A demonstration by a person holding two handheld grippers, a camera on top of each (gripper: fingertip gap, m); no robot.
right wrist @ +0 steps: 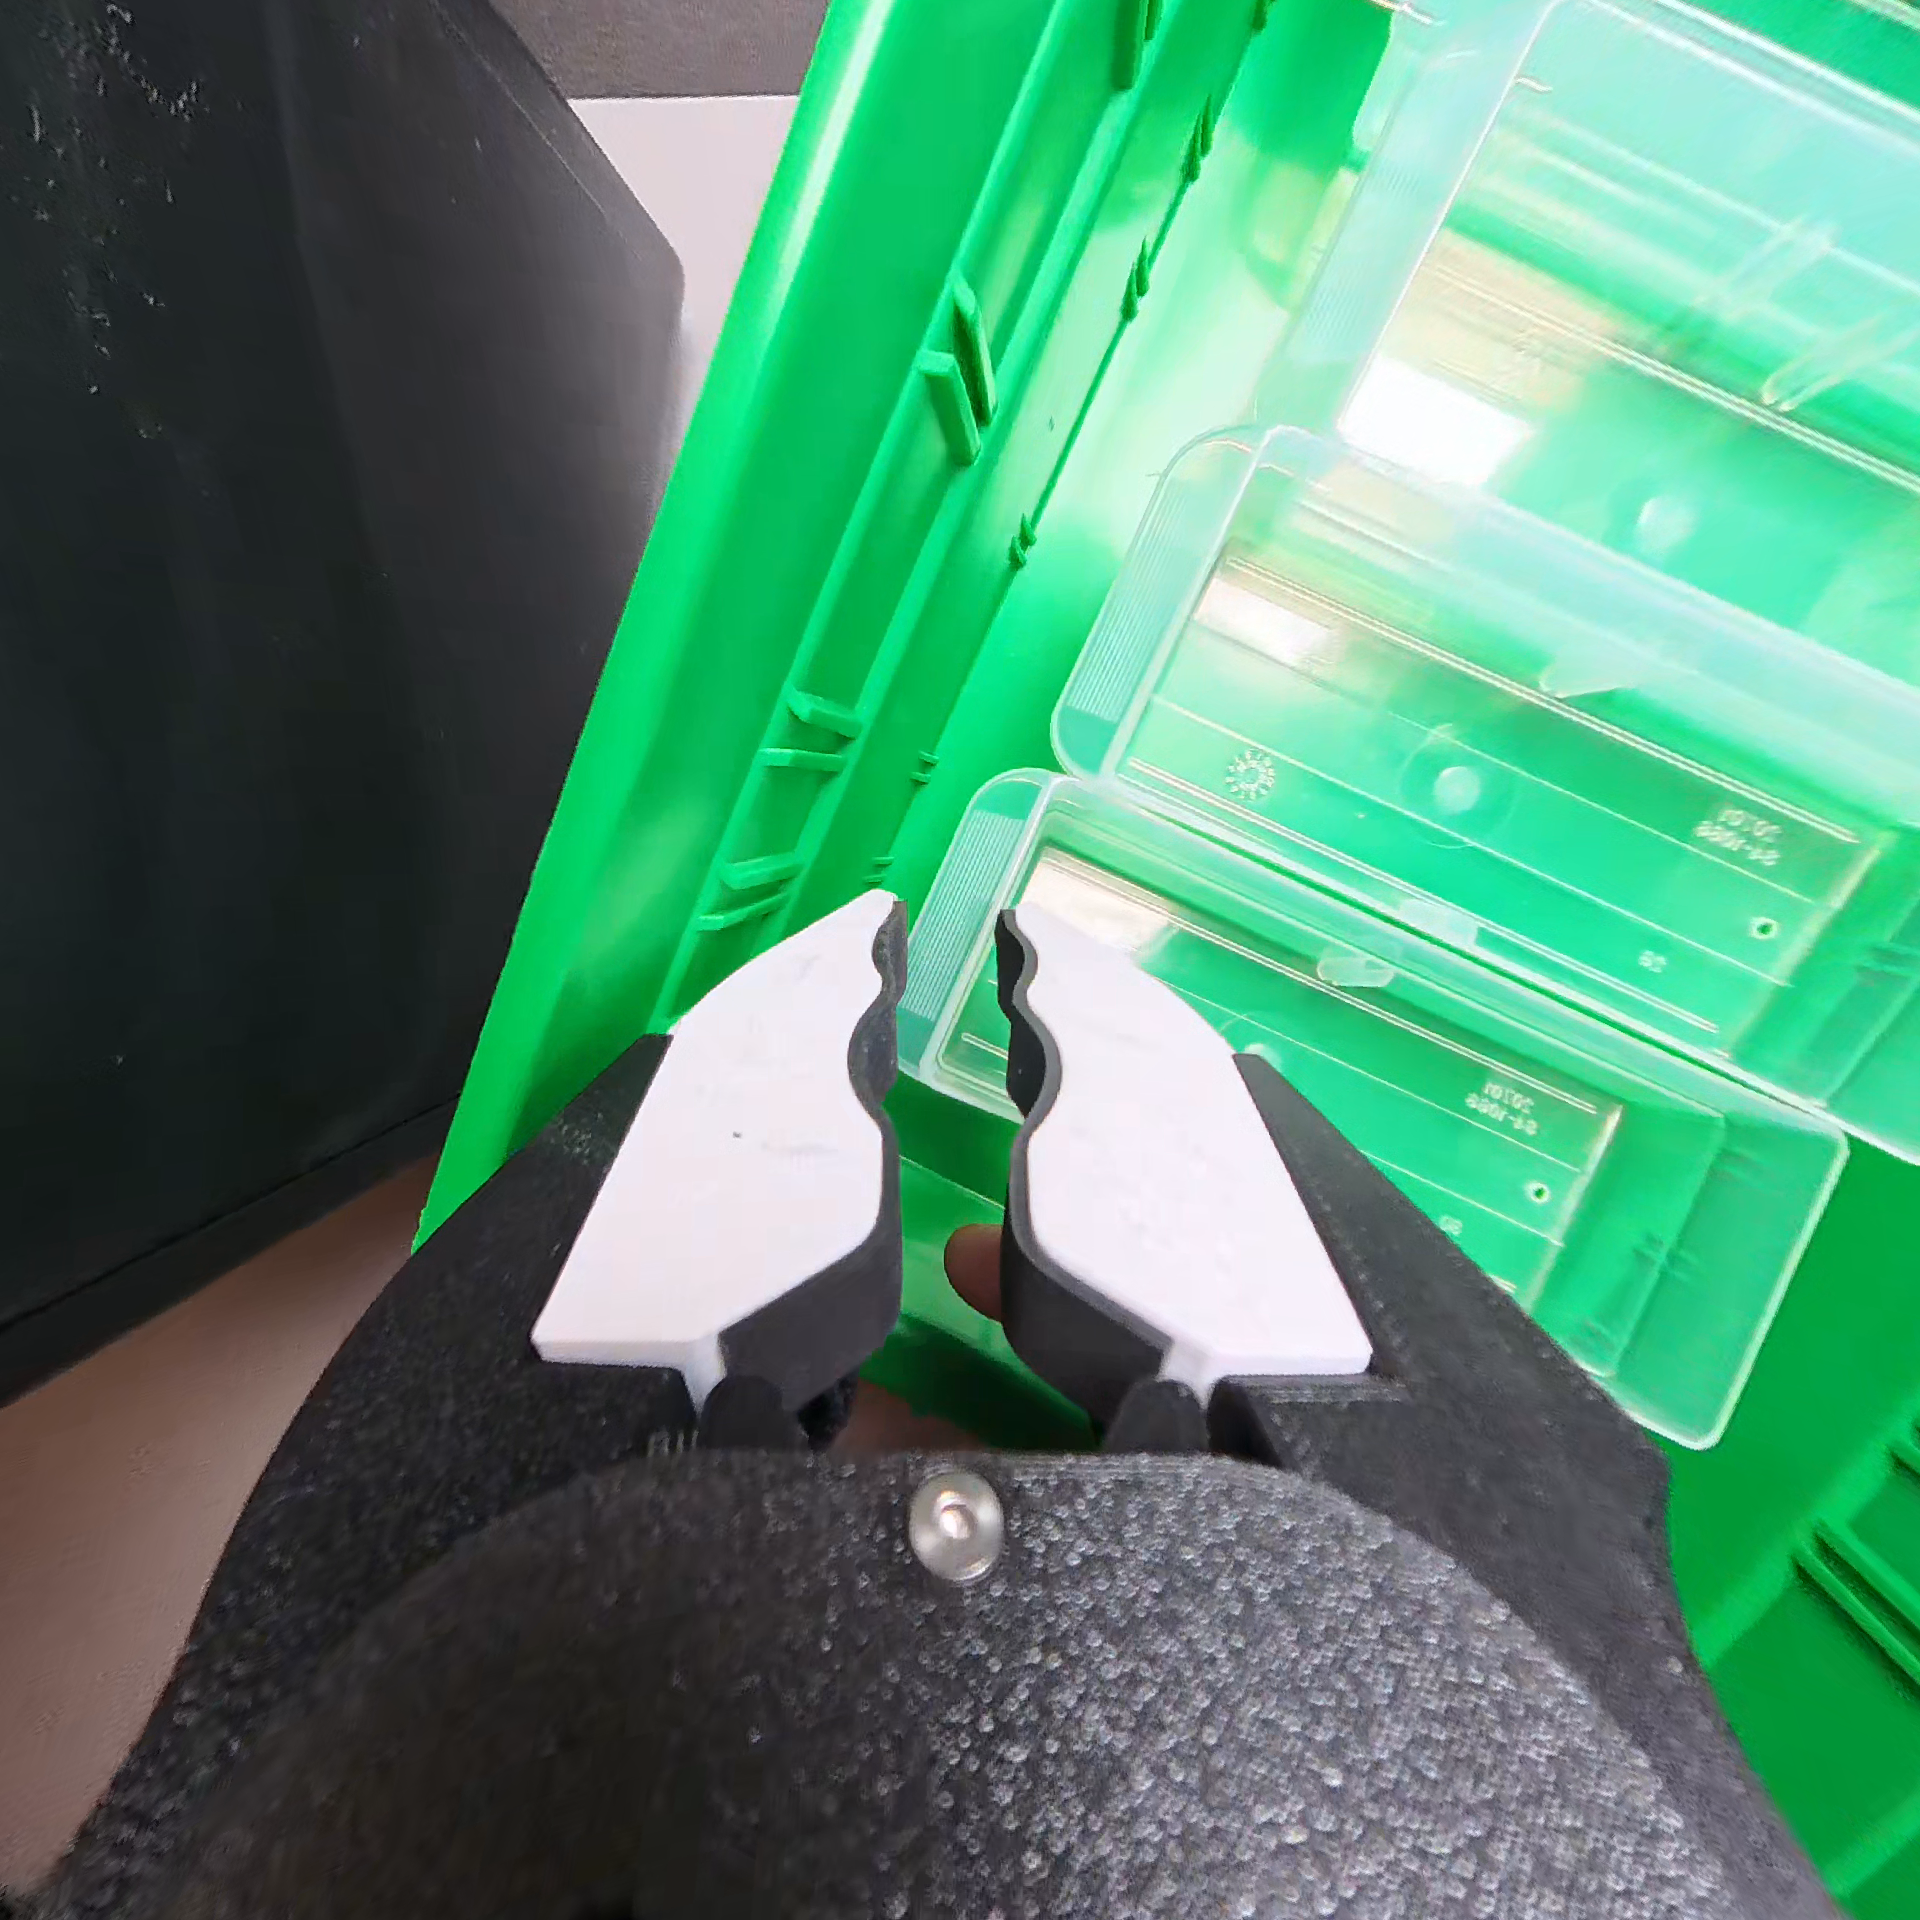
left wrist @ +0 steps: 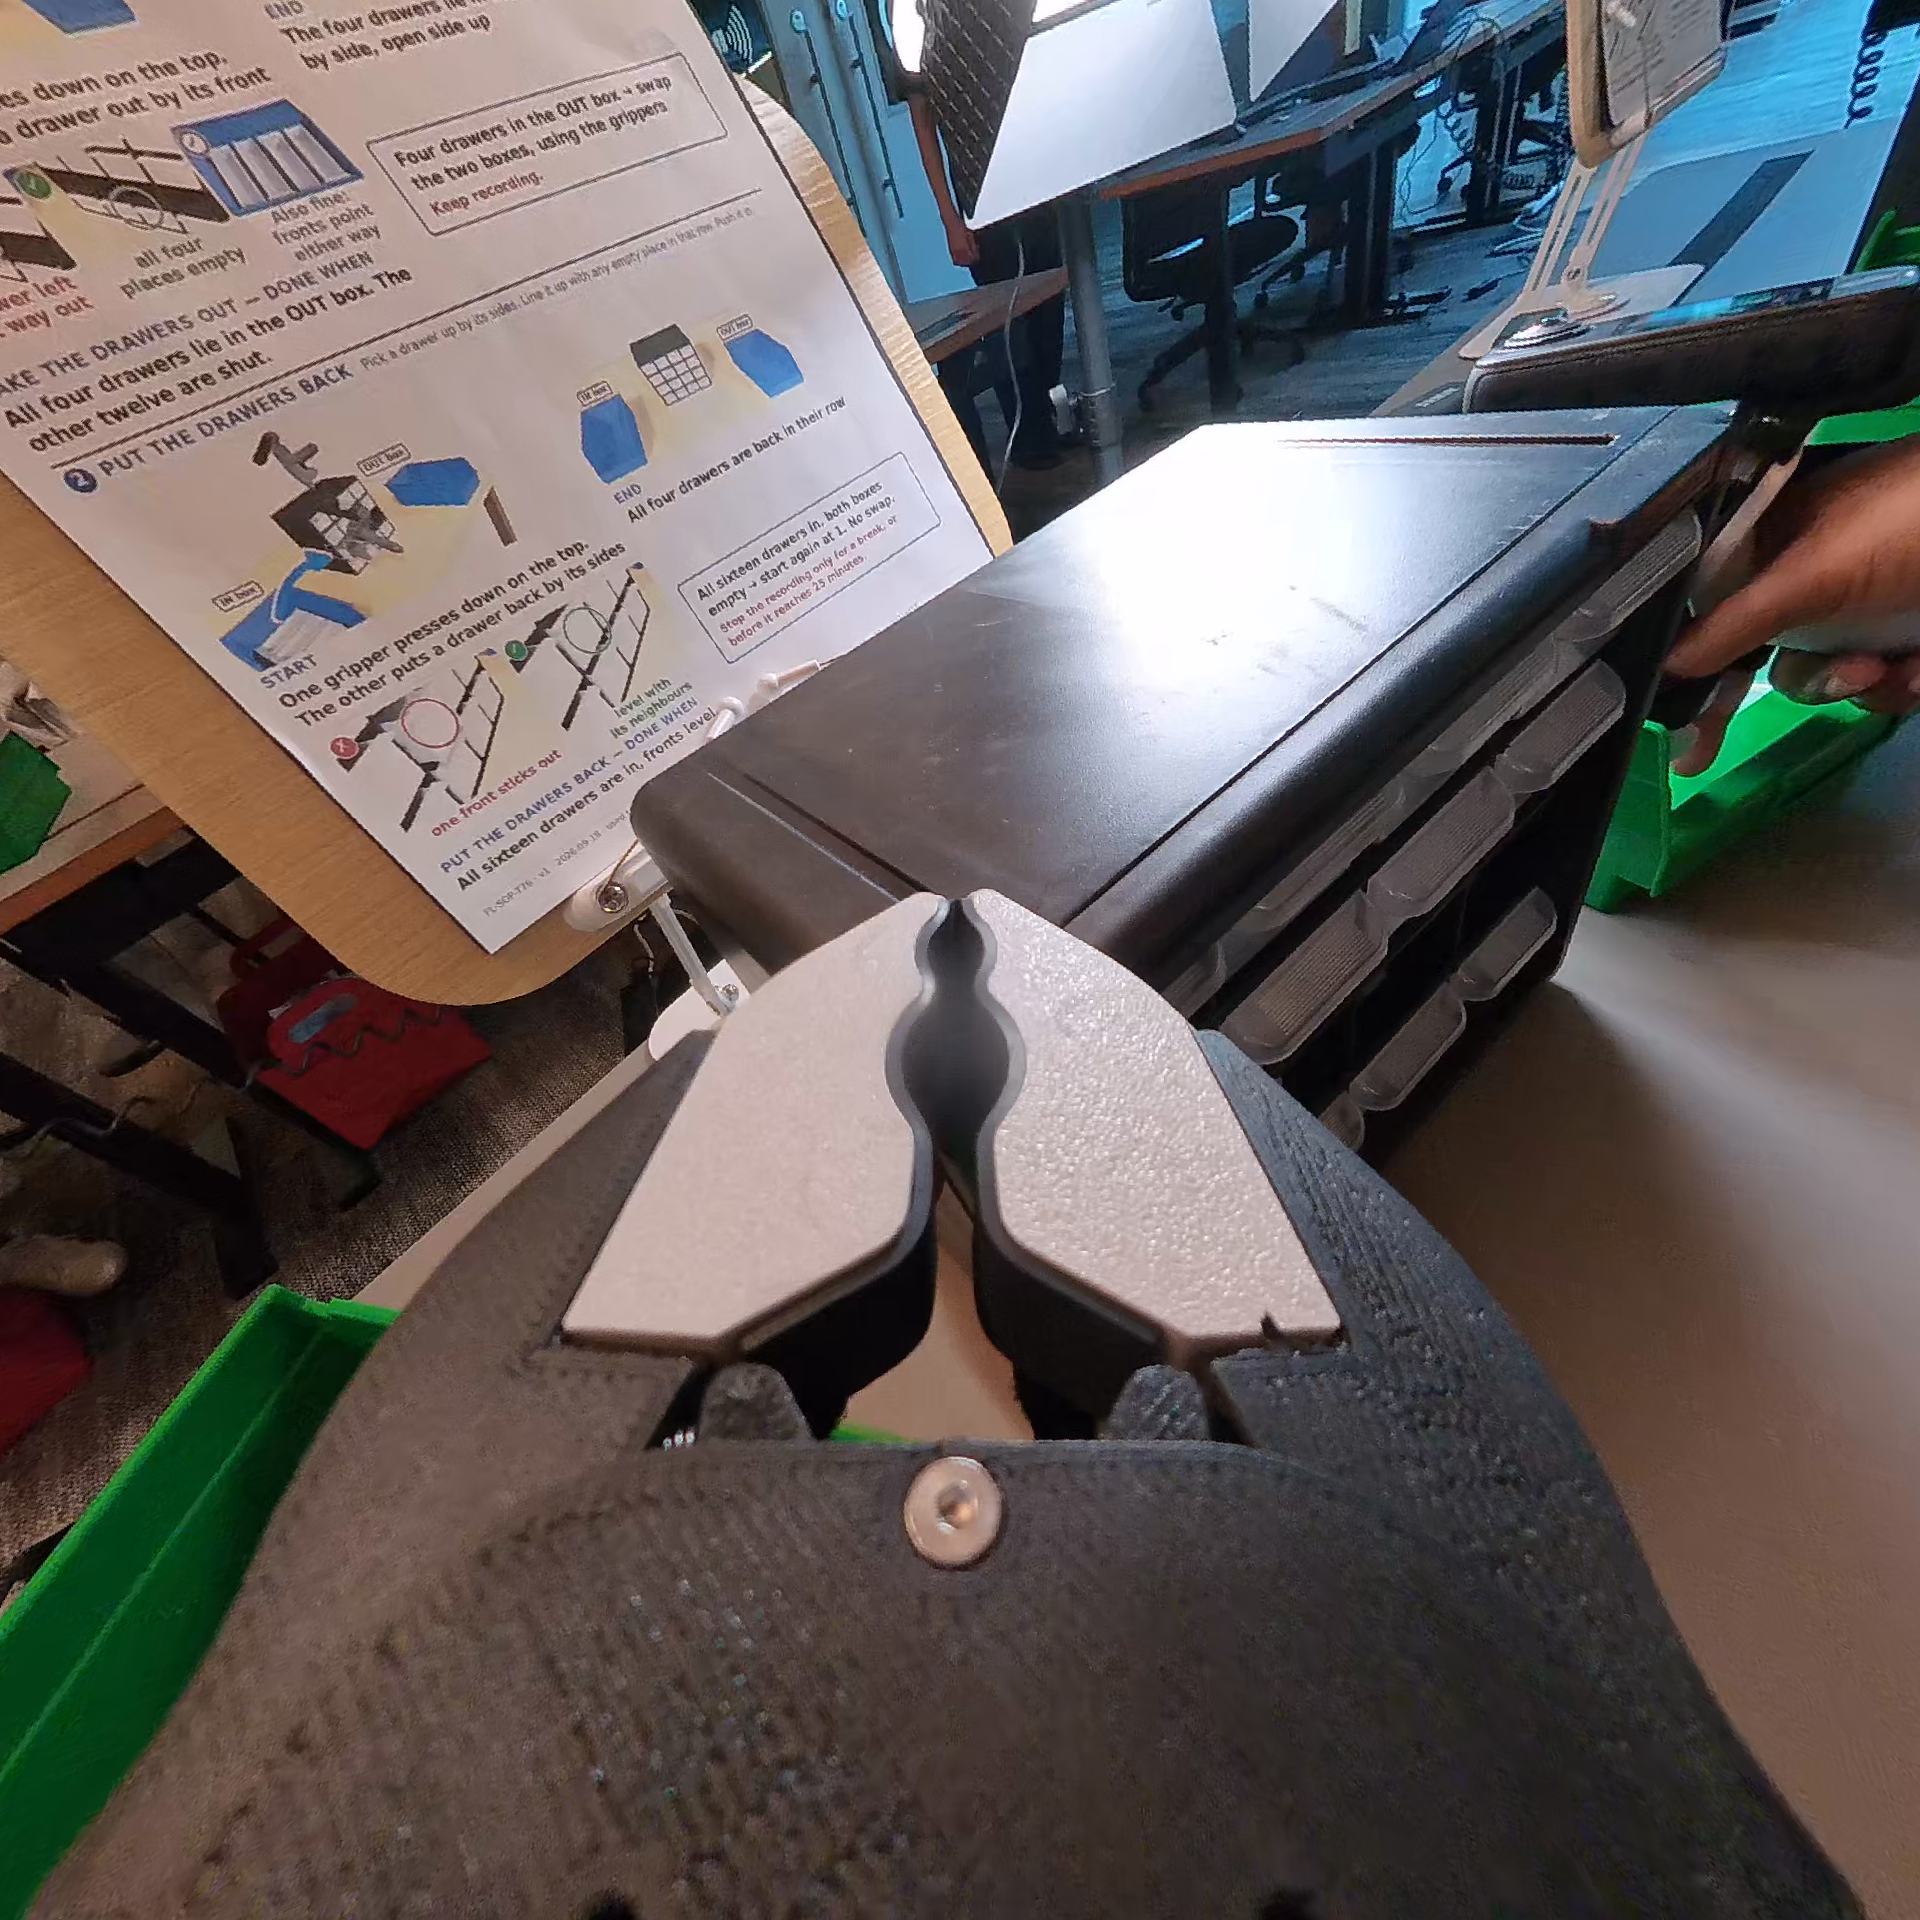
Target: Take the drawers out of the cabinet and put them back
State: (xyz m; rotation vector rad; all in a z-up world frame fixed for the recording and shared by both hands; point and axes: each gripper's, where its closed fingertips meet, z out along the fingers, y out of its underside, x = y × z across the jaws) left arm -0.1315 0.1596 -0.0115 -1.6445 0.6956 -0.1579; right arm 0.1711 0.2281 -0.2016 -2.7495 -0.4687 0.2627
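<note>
The black cabinet stands on the table with clear drawers in its front; a few slots lower down look dark and open. My left gripper is shut and empty, its tips at the cabinet's near top corner; contact cannot be told. My right gripper is open, just above the ridged front end of the nearest clear drawer. That drawer lies open side up in a green bin. Two more clear drawers lie beside it, farther in. The cabinet's side is to the left of the bin.
A wooden board with an instruction sheet stands behind the cabinet at left. A second green bin is at lower left. A hand holds the other gripper by the cabinet's far end, over the green bin. Desks and chairs stand beyond.
</note>
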